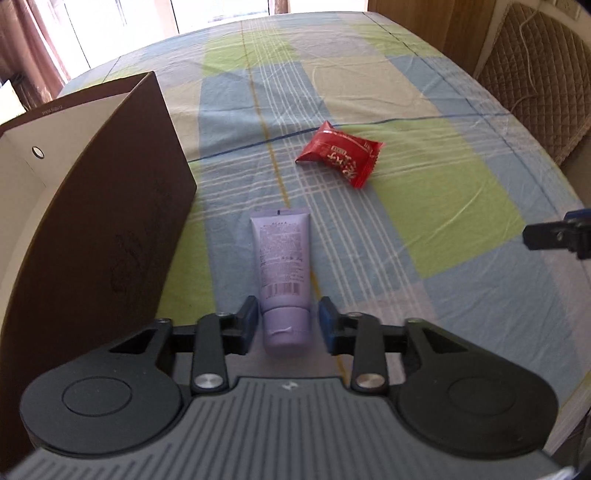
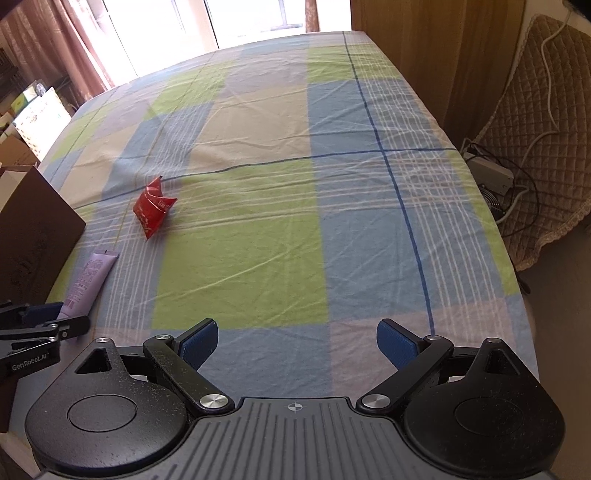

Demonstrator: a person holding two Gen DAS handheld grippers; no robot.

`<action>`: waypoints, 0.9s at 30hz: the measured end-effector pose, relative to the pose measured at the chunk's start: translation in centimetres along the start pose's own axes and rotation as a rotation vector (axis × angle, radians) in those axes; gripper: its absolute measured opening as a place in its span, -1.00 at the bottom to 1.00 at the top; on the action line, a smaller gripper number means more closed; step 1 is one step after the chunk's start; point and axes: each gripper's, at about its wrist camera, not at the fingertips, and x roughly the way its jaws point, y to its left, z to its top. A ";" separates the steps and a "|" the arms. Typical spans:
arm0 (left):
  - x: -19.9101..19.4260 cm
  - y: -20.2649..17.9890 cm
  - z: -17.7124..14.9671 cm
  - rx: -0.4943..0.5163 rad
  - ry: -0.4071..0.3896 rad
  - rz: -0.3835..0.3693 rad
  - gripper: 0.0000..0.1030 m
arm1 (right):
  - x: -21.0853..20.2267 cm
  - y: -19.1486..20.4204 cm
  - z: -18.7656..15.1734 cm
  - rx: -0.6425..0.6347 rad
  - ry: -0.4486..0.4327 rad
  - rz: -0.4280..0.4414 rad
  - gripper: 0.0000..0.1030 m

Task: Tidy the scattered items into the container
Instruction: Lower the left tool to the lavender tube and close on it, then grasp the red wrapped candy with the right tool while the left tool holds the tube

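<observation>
Flat, tube (image 1: 282, 266) lengthwise, cap twd L claw (image 1: 286, 325)

Daylight from overexposed windows (image 2: 251, 18) behind; box (image 1: 110, 206) shadows its near side; fisheye bends edges; mild softness throughout.

The tabletop (image 2: 332, 236) is covered by a checked cloth of blue, green and beige. Bright daylight is admitted through windows (image 2: 255, 18) flanked by brown curtains (image 2: 85, 44). A quilted chair (image 2: 546, 122) is seen at the right.

Glossy red wrapper (image 1: 338, 154) on creased cloth sheet (image 1: 424, 206).
</observation>
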 end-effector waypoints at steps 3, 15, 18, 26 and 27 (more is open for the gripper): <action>0.5 0.3 0.9 -0.010 -0.013 0.000 -0.28 | 0.2 0.5 0.3 -0.031 -0.008 0.010 0.90; -1.1 1.3 -3.3 -0.078 -0.004 0.046 -0.46 | 1.4 5.3 3.6 -0.291 -0.115 0.162 0.89; -1.8 1.2 -4.7 -0.087 0.012 0.064 -0.46 | 2.7 7.8 5.1 -0.376 -0.130 0.210 0.89; -2.1 2.5 -5.7 -0.174 0.037 0.044 -0.43 | 7.1 13.0 7.6 -0.565 -0.097 0.209 0.77; -2.0 2.6 -5.7 -0.176 0.036 0.043 -0.43 | 7.6 13.3 7.8 -0.573 -0.084 0.209 0.58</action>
